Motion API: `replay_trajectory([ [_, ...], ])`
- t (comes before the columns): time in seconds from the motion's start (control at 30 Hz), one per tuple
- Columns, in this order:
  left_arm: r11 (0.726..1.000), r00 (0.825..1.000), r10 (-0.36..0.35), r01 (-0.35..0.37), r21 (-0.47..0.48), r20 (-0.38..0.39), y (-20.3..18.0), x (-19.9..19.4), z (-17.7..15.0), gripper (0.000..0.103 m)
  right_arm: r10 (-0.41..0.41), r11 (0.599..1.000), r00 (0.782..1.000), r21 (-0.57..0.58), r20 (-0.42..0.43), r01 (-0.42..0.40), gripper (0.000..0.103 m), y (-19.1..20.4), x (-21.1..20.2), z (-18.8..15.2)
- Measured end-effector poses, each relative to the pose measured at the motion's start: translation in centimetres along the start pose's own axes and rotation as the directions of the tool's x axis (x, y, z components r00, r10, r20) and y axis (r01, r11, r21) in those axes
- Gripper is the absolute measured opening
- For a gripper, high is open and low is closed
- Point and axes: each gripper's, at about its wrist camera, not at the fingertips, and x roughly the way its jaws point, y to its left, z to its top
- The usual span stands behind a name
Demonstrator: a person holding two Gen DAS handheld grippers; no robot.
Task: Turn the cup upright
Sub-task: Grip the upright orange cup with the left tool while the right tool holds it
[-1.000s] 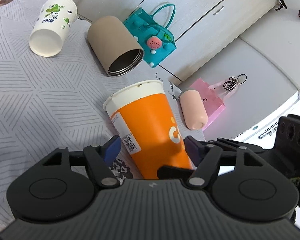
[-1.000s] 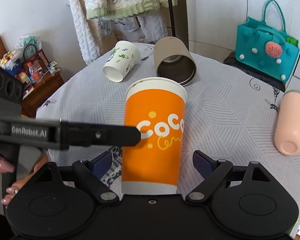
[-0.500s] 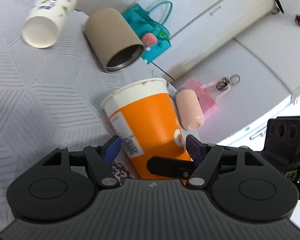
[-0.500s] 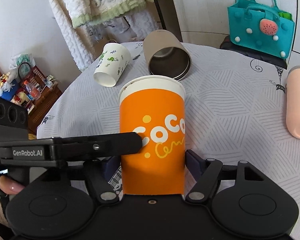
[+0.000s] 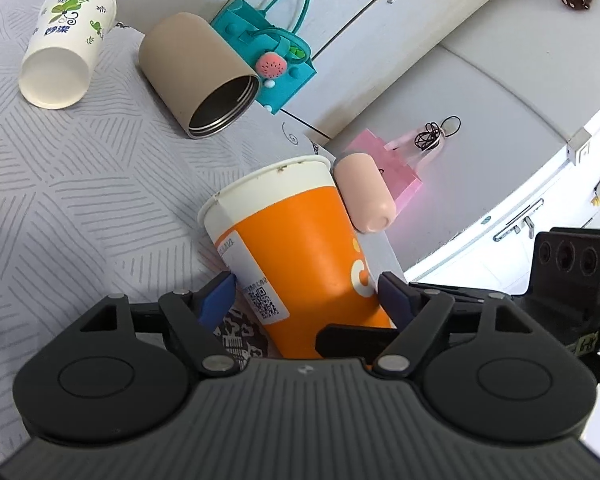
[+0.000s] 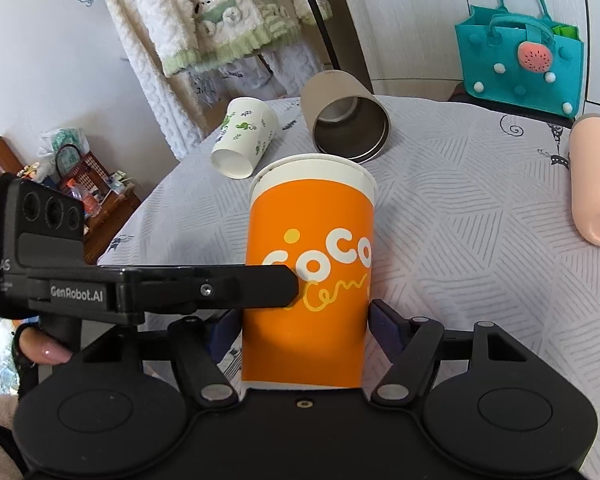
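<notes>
The orange cup (image 6: 310, 276) is standing upright on the grey patterned tablecloth (image 6: 480, 264), mouth up, its white rim (image 6: 312, 168) facing the ceiling and the "CoCo" lettering facing the right wrist camera. The right gripper (image 6: 306, 322) is closing on it low down: its 2 blue pads (image 6: 384, 322) are sitting against the cup's sides, pinching the lower part of the wall. The left gripper (image 5: 306, 296) is bracketing the same cup from another side, with its left blue pad (image 5: 216, 300) lying against the labelled side by the QR code and the right pad (image 5: 392, 296) at the cup's edge; whether that one is pressing or only touching cannot be told. In the right wrist view, 1 black finger (image 6: 220, 290) of the left gripper is reaching across to the front of the cup, touching it near the lettering. Behind the cup, a white paper cup (image 6: 246, 140) with green leaves is lying on its side, and a beige metal tumbler (image 6: 346, 120) is lying beside it with its open mouth turned toward the cameras. A pink bottle (image 6: 594, 180) is lying at the table's right edge, and a teal felt bag (image 6: 518, 64) is standing beyond the table.
</notes>
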Motion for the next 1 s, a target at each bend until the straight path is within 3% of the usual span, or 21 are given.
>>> replay_trajectory([
  [0.27, 1.0, 0.999, 0.012, -0.012, -0.019, 0.048, 0.4, -1.0, -0.5, 0.079, 0.034, 0.999, 0.999, -0.026, 0.025, -0.034, 0.074, 0.9, -0.4, -0.4],
  [0.53, 0.993, 0.99, 0.012, -0.028, 0.118, 0.137, -0.7, -3.1, -0.8, 0.076, -0.019, 0.982, 0.995, -0.185, 0.101, 0.037, 0.074, 3.7, -0.3, -0.9],
  [0.67, 0.992, 0.988, -0.001, -0.019, 0.125, 0.154, -0.4, -3.8, -0.8, 0.075, -0.047, 0.965, 0.976, -0.244, 0.215, 0.1, 0.074, 4.8, -0.2, -2.5],
  [0.83, 0.968, 0.982, 0.0, -0.048, 0.245, 0.191, -1.5, -5.0, -0.5, 0.073, -0.081, 0.946, 0.936, -0.271, 0.342, 0.18, 0.074, 6.3, 0.1, -4.0],
  [1.0, 0.933, 0.975, 0.057, -0.128, 0.336, 0.214, -3.0, -5.4, 0.5, 0.072, -0.097, 0.938, 0.925, -0.276, 0.368, 0.208, 0.074, 6.6, 0.8, -2.8],
])
